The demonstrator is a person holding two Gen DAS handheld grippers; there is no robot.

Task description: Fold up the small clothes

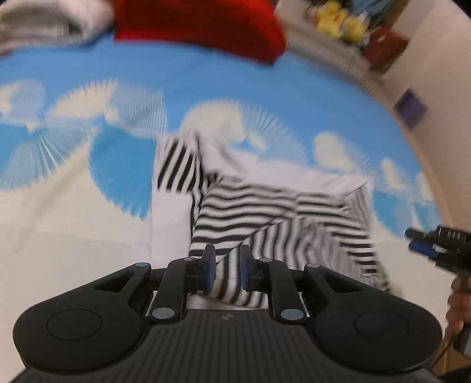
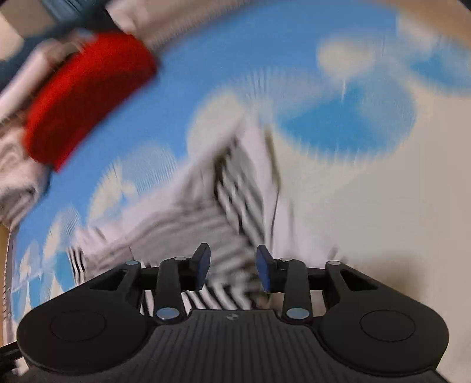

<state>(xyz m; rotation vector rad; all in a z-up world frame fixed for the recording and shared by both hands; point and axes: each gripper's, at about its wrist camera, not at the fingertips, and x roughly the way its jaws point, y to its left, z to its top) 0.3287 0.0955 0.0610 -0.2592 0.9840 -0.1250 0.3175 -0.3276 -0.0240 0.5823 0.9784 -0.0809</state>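
While both grippers' fingers point(image 1: 212, 265) gape empty, one striped garment point(image 1: 265, 212) lies beneath one red cloth point(image 1: 200, 26).

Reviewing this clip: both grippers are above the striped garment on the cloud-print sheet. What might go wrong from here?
1. The striped garment lies with a diagonal flap and uneven edges, so the fold may come out crooked unless it is squared.
2. Cloth shows between the parted pads of the left gripper and the right gripper; whether it touches them is unclear, and a snag could drag the fold open.
3. The red folded item sits nearby and could be nudged.
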